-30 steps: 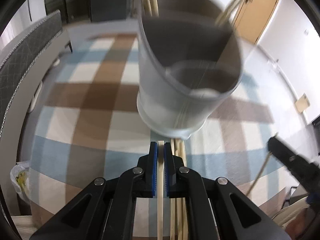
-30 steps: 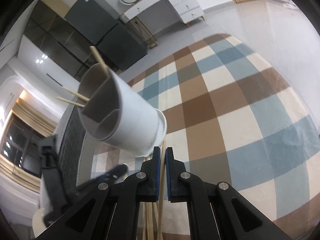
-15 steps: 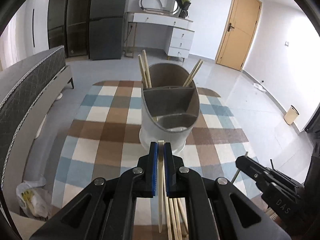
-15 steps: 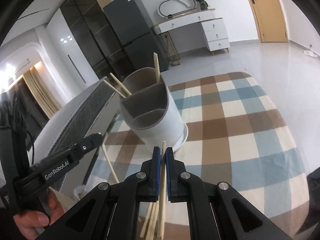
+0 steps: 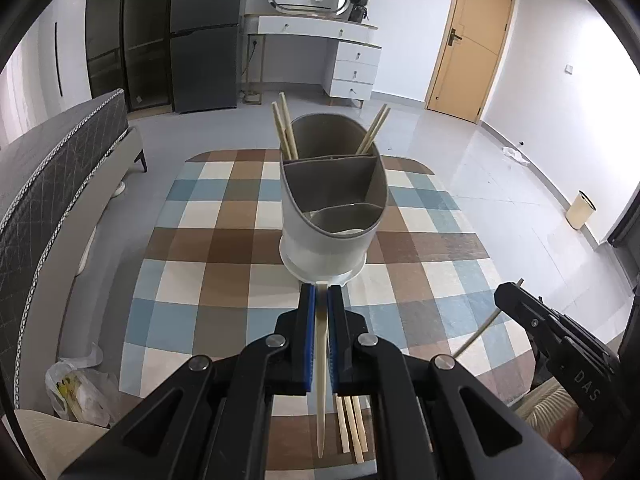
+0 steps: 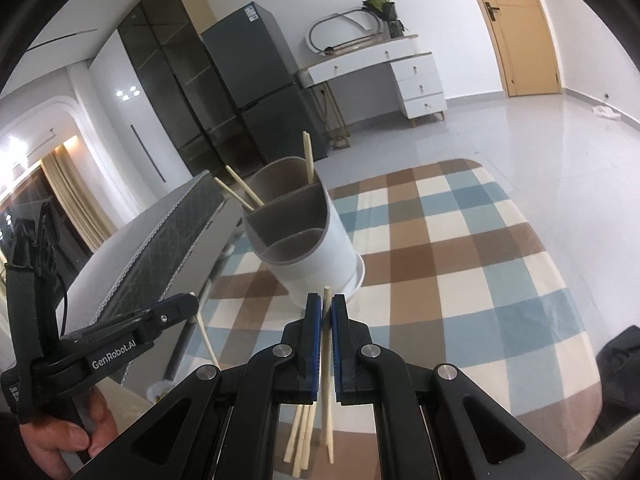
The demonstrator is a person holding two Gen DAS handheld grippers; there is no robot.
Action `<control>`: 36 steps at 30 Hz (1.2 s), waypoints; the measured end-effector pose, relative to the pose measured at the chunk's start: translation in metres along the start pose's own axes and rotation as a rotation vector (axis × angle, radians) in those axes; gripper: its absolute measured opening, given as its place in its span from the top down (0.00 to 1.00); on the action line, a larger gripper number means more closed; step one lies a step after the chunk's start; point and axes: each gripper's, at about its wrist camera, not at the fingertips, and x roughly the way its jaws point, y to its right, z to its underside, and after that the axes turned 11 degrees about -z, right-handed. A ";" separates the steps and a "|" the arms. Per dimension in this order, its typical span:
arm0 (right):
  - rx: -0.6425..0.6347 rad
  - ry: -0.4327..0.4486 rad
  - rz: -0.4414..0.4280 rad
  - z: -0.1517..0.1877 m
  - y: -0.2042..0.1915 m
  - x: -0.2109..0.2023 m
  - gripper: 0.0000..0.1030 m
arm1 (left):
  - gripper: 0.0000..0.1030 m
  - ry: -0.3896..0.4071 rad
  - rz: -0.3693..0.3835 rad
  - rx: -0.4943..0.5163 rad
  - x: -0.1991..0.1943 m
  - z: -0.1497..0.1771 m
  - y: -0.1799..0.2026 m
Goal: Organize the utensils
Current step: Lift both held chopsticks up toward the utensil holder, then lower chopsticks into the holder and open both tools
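Both grippers have pulled back from the holder (image 5: 332, 204) on the checked cloth (image 5: 192, 280), left gripper (image 5: 321, 304) and right gripper (image 6: 326, 312) each clamped on a chopstick (image 5: 320, 380). Next, drop them into the rear compartment.

**Holder mid-counter, loose chopsticks nearer**

The utensil holder (image 5: 332, 216) stands on the counter (image 5: 192, 264). Chopsticks (image 5: 285, 128) lean in its far compartment. Loose chopsticks (image 5: 352, 424) lie on the counter before it. A bed (image 5: 52, 168) runs along the left; a dresser (image 5: 344, 60) stands behind.
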 end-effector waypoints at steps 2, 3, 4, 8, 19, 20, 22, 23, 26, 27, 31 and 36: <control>-0.011 0.004 -0.006 0.001 -0.003 -0.001 0.96 | 0.98 0.001 0.004 0.004 -0.003 -0.001 0.001; -0.015 0.006 -0.010 0.001 -0.004 -0.002 0.96 | 0.98 0.000 0.008 0.009 -0.005 -0.001 0.002; -0.016 0.006 -0.014 0.001 -0.004 -0.002 0.96 | 0.98 0.001 0.005 0.024 -0.007 -0.002 0.005; -0.017 0.015 -0.022 0.001 -0.004 -0.004 0.96 | 0.98 0.003 0.004 0.044 -0.009 -0.003 0.009; -0.014 0.039 -0.048 -0.004 -0.008 -0.009 0.96 | 0.98 0.022 0.026 0.039 -0.019 -0.020 0.012; -0.016 0.042 -0.051 -0.005 -0.009 -0.010 0.96 | 0.98 0.025 0.028 0.037 -0.020 -0.023 0.012; -0.022 0.053 -0.059 -0.007 -0.011 -0.013 0.96 | 0.98 0.029 0.032 0.032 -0.021 -0.028 0.012; -0.024 0.059 -0.060 -0.009 -0.012 -0.014 0.96 | 0.98 0.033 0.037 0.026 -0.022 -0.033 0.012; -0.021 0.075 -0.067 -0.016 -0.012 -0.015 0.96 | 0.98 0.047 0.048 0.017 -0.026 -0.045 0.011; -0.016 0.079 -0.070 -0.019 -0.012 -0.015 0.96 | 0.98 0.054 0.052 0.013 -0.027 -0.049 0.011; -0.011 0.088 -0.076 -0.032 -0.012 -0.013 0.96 | 0.98 0.076 0.076 -0.007 -0.032 -0.069 0.011; -0.037 0.103 -0.079 -0.058 -0.013 -0.012 0.96 | 0.98 0.118 0.101 -0.045 -0.037 -0.096 0.005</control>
